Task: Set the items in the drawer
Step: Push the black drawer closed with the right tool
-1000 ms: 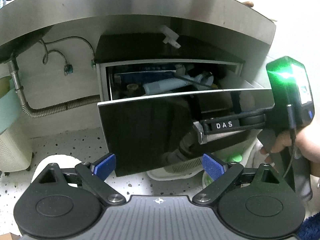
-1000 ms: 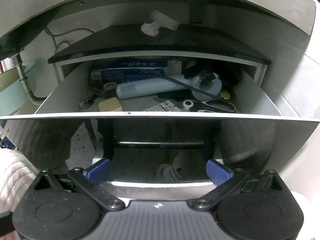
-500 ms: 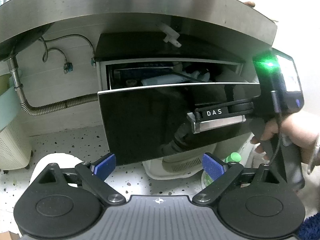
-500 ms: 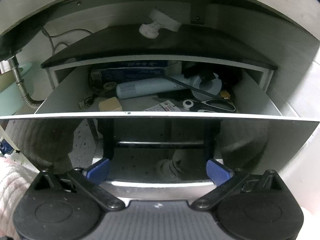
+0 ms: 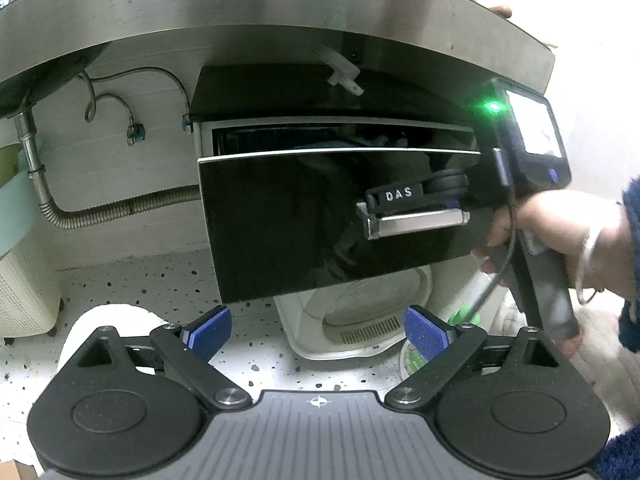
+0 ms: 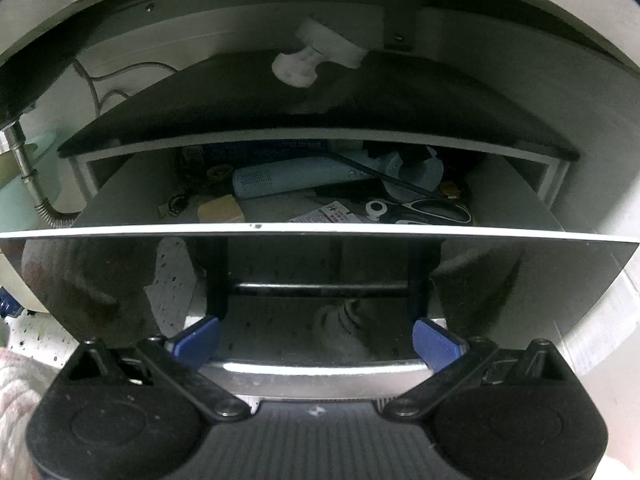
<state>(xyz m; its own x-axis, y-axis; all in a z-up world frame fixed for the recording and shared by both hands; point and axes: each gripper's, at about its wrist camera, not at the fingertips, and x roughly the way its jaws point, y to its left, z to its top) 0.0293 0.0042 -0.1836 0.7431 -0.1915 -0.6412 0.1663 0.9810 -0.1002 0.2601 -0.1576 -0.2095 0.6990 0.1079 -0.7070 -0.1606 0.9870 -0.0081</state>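
Black glass drawer front (image 5: pixel 304 220): it has slid back toward its cabinet. A moment ago I could see far inside from my left claw's side. Now only a thin gap shows over the top edge.
What that means: the things look put away, so I think closing the drawer is the last job. It is not shut all the way yet.
Right claw (image 6: pixel 316 340): it sits at the silver handle (image 5: pixel 416 222) on the drawer front, with the handle between its blue pads. The jaws stand wide. I cannot tell if the pads press on the handle ends.
Left claw (image 5: pixel 316 332): wide open, holding nothing, low in front of the drawer and well apart from it.
Inside the drawer: a light blue gadget (image 6: pixel 296 178), black scissors (image 6: pixel 432 212), a yellow block (image 6: pixel 220 209) and a blue box (image 6: pixel 272 148) at the back. All lie below the top edge.
In the way: nothing sticks up out of the drawer that I can see.
Around the drawer: a steel counter (image 5: pixel 280 12) above it, a bendy metal hose (image 5: pixel 120 210) to its left, a white tub (image 5: pixel 360 320) on the floor under it.
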